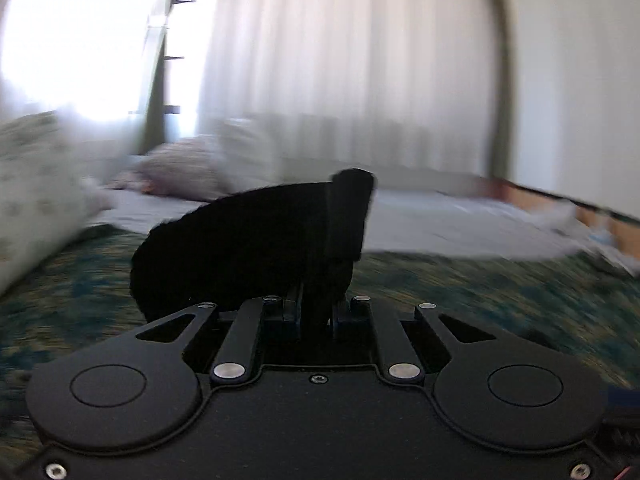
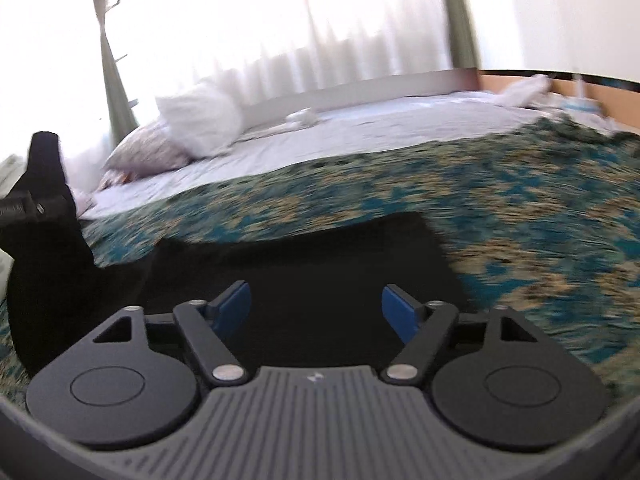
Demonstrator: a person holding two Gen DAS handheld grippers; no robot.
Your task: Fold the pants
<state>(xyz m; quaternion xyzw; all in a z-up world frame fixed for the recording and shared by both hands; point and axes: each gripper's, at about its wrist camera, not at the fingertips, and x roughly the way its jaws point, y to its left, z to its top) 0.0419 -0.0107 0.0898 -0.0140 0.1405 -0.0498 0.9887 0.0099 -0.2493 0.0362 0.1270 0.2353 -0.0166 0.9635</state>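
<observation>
Black pants (image 2: 280, 264): on the bed's patterned cover (image 2: 520, 208), just ahead of the spread right tongs (image 2: 316, 304). One end raised, pinched in the closed left tongs (image 1: 320, 280). Risk: slippery fabric slipping free; fold skews.

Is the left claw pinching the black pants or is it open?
Shut on the pants: the left claw has its fingers pressed together with black cloth bunched between them, lifted above the bedspread.
</observation>
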